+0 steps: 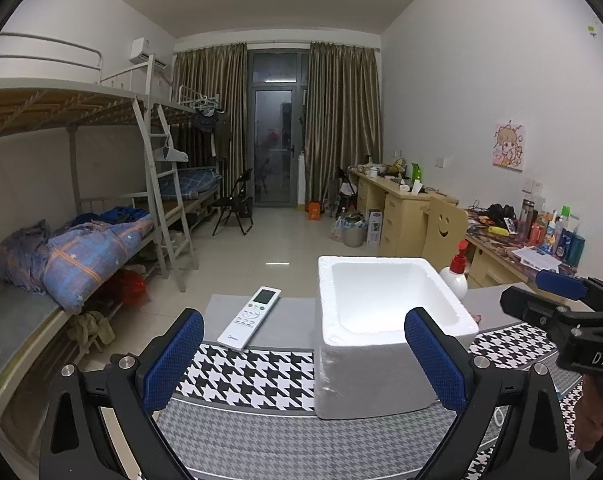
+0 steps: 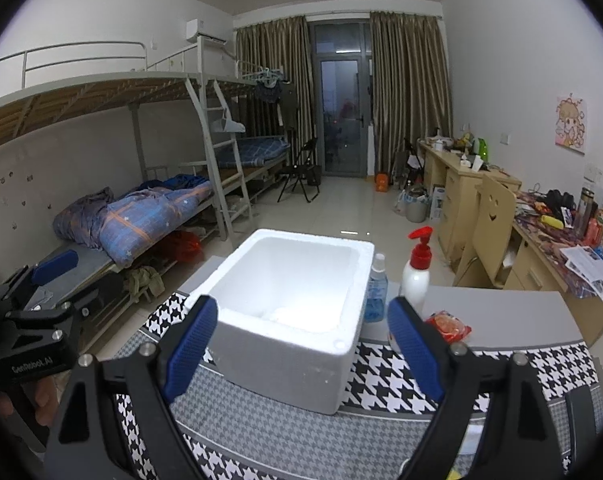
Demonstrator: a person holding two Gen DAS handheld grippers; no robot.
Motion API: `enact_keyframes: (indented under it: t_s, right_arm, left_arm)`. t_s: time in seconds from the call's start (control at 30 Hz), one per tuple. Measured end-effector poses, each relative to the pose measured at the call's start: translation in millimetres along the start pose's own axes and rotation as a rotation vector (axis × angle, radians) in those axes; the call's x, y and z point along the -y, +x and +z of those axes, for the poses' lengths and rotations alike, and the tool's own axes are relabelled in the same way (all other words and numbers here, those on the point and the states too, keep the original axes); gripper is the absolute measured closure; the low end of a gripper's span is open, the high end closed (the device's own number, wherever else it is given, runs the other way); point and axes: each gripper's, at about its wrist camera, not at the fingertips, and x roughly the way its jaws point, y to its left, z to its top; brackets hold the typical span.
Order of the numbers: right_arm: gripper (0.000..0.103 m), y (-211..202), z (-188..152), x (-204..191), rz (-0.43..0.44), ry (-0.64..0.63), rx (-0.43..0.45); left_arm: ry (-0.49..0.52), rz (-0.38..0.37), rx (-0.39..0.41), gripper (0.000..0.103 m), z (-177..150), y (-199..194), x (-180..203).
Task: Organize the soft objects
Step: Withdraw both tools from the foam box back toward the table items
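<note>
- Left wrist view: left gripper (image 1: 303,354) spread wide, nothing between its blue pads, held over the houndstooth cloth (image 1: 261,376).
- White foam box (image 1: 389,336) stands open on the cloth; air-conditioner remote (image 1: 249,317) lies apart to its left.
- Right wrist view: right gripper (image 2: 301,342) likewise spread, empty, facing the box.
- Blue spray bottle (image 2: 376,290) and red-pump white bottle (image 2: 416,270) just right of the box; red packet (image 2: 448,326) near them.
- Something pale inside the box, unidentifiable.

Matt, grainy white foam box (image 2: 285,344) sits on woven houndstooth cloth (image 2: 385,376); remote (image 1: 248,318) glossy plastic.
</note>
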Motion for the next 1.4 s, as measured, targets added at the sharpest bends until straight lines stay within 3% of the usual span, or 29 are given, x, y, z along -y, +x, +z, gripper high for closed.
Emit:
enact_keyframes:
  t_s: [0.83,1.4]
  right_arm:
    - [0.013,-65,-37,4,-0.071,-0.006,0.108]
    - [0.013,-96,-67,20,-0.136,0.03,0.118]
  left_arm:
    - [0.02,-0.094,0.055,0.002,-20,-43,32]
    - [0.039,-0.184,0.063,0.002,-42,-59,52]
